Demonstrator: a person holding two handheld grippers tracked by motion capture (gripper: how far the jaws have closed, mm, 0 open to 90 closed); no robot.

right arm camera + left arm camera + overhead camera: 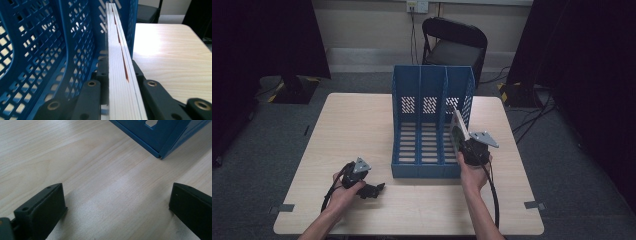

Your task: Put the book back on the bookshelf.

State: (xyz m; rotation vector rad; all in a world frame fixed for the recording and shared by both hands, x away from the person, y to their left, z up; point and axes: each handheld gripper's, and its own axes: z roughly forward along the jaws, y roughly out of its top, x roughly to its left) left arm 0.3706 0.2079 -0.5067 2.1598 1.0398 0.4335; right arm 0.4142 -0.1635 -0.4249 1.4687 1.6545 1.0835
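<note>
High view: at a pale wooden table [362, 125], the right gripper [468, 145] holds a thin white book [458, 131] upright over the right-hand slot of a blue perforated plastic three-slot file rack [432, 95]; the left gripper [371, 190] rests apart. Left gripper view: its jaws stand wide over bare wood. Right gripper view: jaws clamp the book's page edges [120, 75] beside the rack wall [75, 45]; it should go down straight, clear of the dividers.

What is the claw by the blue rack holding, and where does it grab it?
The right claw pinches a thin book by its bottom edge, pages upward.
</note>
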